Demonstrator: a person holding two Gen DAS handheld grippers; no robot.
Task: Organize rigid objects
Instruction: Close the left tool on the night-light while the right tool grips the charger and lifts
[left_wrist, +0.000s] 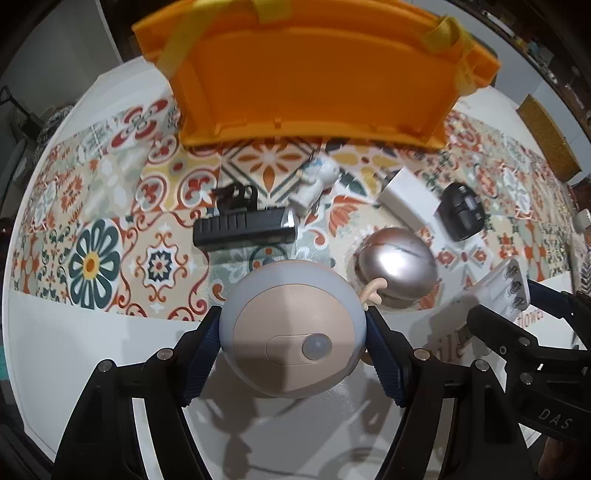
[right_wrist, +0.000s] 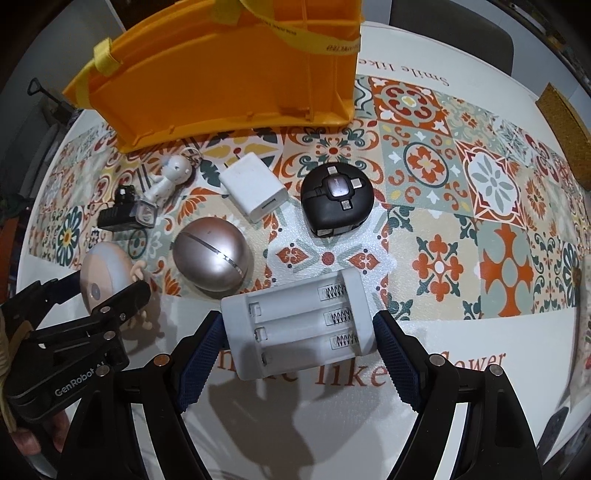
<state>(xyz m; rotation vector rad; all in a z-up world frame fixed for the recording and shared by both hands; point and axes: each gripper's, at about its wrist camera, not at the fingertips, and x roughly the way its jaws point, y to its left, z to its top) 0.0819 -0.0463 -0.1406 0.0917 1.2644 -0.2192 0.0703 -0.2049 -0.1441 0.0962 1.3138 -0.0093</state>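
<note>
On the tiled-pattern mat, left tongs clamp the sensor light, right tongs the battery holder.

Both wrist views look down close, sharing the orange bin and silver egg.

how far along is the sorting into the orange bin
Barely started: the orange bin looks empty. In hand: left tool grips the round sensor light; right tool brackets the white battery holder. Left on the mat: silver egg, white charger, black puck, figurine, black flashlight.
</note>
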